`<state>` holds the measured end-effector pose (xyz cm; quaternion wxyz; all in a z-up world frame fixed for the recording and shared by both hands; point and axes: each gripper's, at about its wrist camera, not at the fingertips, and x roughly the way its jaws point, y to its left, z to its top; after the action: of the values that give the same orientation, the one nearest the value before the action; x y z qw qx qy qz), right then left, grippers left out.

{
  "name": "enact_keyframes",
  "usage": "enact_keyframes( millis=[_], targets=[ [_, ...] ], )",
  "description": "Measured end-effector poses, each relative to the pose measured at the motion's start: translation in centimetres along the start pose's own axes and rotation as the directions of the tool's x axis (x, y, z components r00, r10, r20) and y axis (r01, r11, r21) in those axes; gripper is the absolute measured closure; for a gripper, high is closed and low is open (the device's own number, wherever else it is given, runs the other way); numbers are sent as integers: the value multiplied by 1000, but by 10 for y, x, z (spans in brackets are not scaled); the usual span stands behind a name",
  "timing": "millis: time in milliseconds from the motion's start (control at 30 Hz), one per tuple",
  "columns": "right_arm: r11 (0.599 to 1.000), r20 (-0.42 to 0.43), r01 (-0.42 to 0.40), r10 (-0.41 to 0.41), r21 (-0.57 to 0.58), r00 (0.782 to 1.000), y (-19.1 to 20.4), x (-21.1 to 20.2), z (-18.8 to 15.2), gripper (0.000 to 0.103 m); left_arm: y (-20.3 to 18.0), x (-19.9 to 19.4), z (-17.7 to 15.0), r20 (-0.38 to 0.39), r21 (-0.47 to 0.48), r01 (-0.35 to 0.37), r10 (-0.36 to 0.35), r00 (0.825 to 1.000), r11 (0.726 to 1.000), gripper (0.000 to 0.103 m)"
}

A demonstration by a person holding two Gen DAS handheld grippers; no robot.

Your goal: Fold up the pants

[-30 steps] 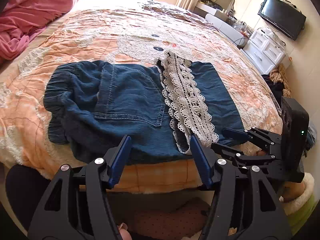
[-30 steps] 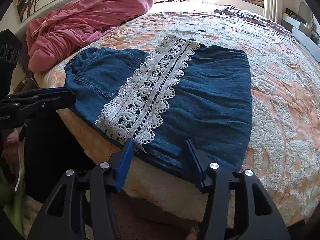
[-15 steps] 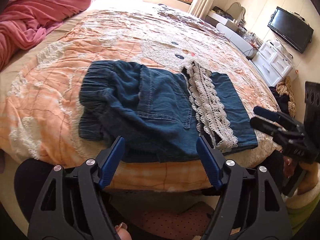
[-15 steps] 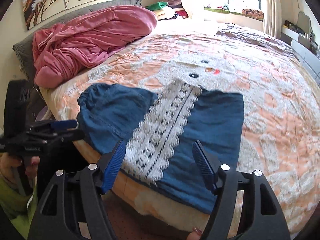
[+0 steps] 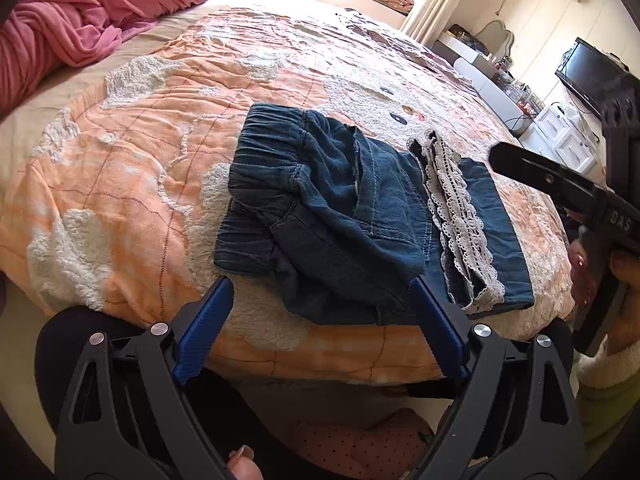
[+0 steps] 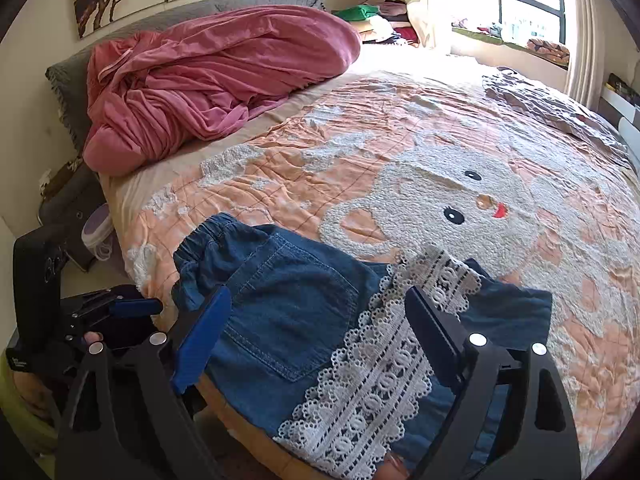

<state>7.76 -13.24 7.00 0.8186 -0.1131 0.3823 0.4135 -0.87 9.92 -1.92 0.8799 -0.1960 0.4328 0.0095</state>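
Note:
Folded dark denim pants (image 5: 344, 216) with a white lace trim (image 5: 460, 216) lie on the orange bedspread (image 5: 132, 184), close to its front edge. My left gripper (image 5: 320, 292) hovers just before that edge. Its jaws are opening wide and pinch no cloth. In the right wrist view the pants (image 6: 288, 304) and lace trim (image 6: 380, 364) fill the foreground. My right gripper (image 6: 316, 300) hangs above them, jaws opening, nothing clamped. A finger of the right gripper (image 5: 548, 178) shows at the right of the left view. The left gripper's blue pad (image 6: 134, 307) shows at the left of the right view.
A crumpled pink duvet (image 6: 216, 80) lies at the head of the bed. A white dresser (image 5: 560, 140) and a TV (image 5: 588, 76) stand by the far wall. A window (image 6: 520, 0) is behind the bed. The person's dark-clad legs (image 5: 60, 352) are below the bed edge.
Both grippers have spread their jaws wider and drawn back from the pants. The right one has risen, so more of the bed shows. The pants stay folded on the bed.

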Motion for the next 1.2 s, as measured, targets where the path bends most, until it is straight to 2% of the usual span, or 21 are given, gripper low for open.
enact_keyframes(
  millis=[200, 400, 533, 633, 733, 800, 833, 867, 900, 967, 1033, 1100, 1200],
  targets=[
    [997, -66, -50, 47, -55, 997, 11, 37, 22, 14, 4, 6, 2, -12, -25, 29, -29, 1000, 999, 17],
    [989, -163, -117, 101, -95, 982, 26, 81, 40, 14, 9, 11, 4, -18, -64, 66, -67, 998, 996, 17],
    [981, -208, -170, 148, -96, 967, 34, 102, 50, 14, 12, 17, 5, -26, -90, 80, -82, 996, 993, 17],
    [964, -255, -243, 211, -104, 944, 44, 117, 56, 14, 16, 22, 6, -32, -120, 91, -95, 995, 989, 17],
    [953, -296, -267, 217, -141, 930, 57, 134, 59, 15, 22, 28, 8, -34, -158, 102, -108, 994, 982, 17],
    [946, -327, -295, 238, -136, 915, 61, 147, 57, 36, 26, 30, 10, -25, -181, 112, -118, 993, 977, 17],
    [937, -349, -324, 263, -129, 899, 63, 154, 54, 52, 28, 31, 10, -19, -197, 119, -125, 992, 973, 17],
    [934, -355, -335, 273, -126, 894, 64, 157, 51, 53, 29, 31, 11, -12, -212, 127, -133, 991, 969, 17],
    [934, -347, -332, 271, -131, 898, 65, 157, 50, 55, 31, 32, 11, -5, -223, 130, -135, 991, 966, 21],
    [933, -323, -340, 288, -117, 902, 62, 152, 49, 61, 34, 32, 12, 0, -239, 120, -123, 992, 964, 33],
    [931, -291, -355, 317, -85, 902, 53, 142, 50, 67, 34, 29, 14, 21, -249, 130, -128, 991, 960, 50],
    [926, -236, -373, 349, -64, 907, 42, 126, 51, 67, 30, 25, 18, 33, -248, 151, -147, 989, 957, 53],
    [916, -146, -399, 391, -28, 908, 20, 95, 51, 67, 12, 14, 28, 71, -195, 161, -150, 986, 967, 53]
  ],
)
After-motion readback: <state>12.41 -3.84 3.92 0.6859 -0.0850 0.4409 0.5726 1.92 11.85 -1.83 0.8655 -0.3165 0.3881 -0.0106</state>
